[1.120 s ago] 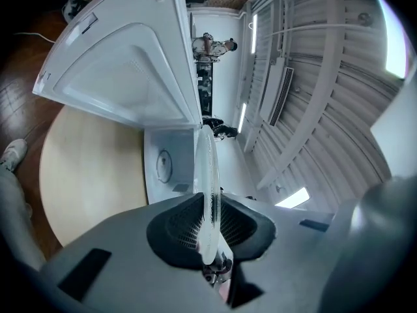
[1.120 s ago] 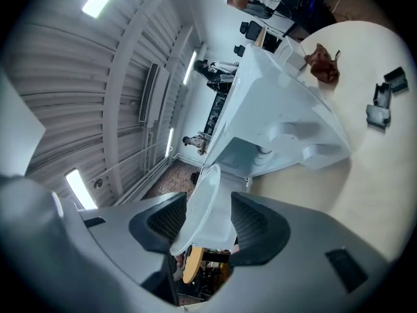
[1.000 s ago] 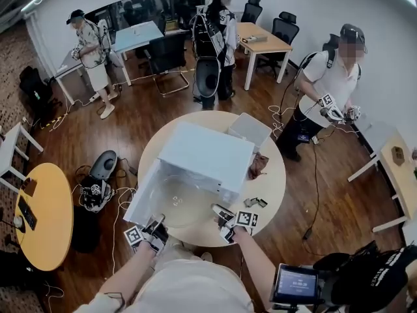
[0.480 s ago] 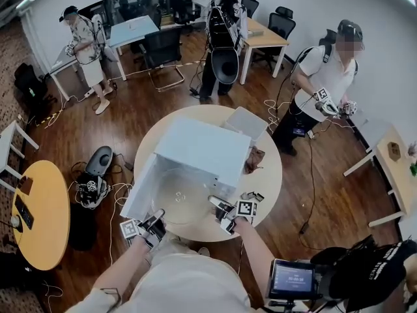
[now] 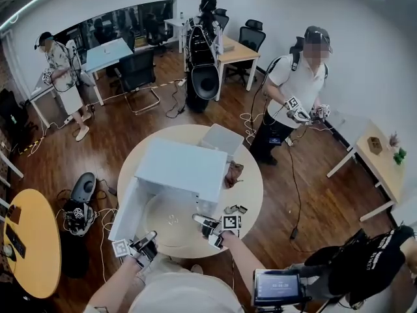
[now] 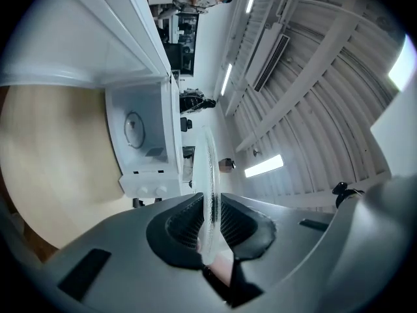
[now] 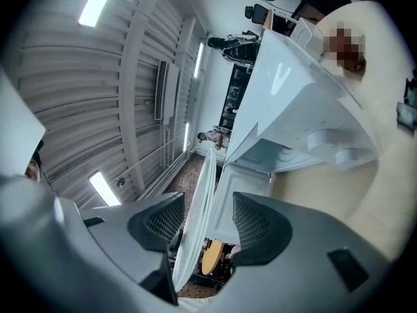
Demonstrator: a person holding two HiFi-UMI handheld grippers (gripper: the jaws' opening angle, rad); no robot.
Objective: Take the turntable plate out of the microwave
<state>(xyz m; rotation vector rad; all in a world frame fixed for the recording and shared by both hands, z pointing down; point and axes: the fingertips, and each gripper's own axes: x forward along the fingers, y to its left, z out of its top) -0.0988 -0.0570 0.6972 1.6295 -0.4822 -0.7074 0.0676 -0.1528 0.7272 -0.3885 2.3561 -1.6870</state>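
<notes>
The clear glass turntable plate [image 5: 168,219] hangs level at the mouth of the white microwave [image 5: 176,168], whose door [image 5: 124,207] stands open to the left. My left gripper [image 5: 150,237] is shut on the plate's near-left rim. In the left gripper view both pads press the edge-on plate [image 6: 210,175] inside the left gripper [image 6: 210,207]. My right gripper [image 5: 203,227] is at the plate's right rim. Its jaws have just been opening. The plate's rim [image 7: 199,207] lies between the jaws of the right gripper [image 7: 207,220], with a gap to the right pad.
The microwave stands on a round pale table [image 5: 251,181] with a white box [image 5: 221,139] behind it, a brown object [image 5: 232,173] and small black parts [image 5: 236,208] at its right. People stand around the room among desks and chairs. A yellow round table [image 5: 26,240] is at the left.
Both grippers have risen a little with the plate between them, and the plate has come nearer to me at the microwave's mouth. The head view has swung, shifting the whole room.
</notes>
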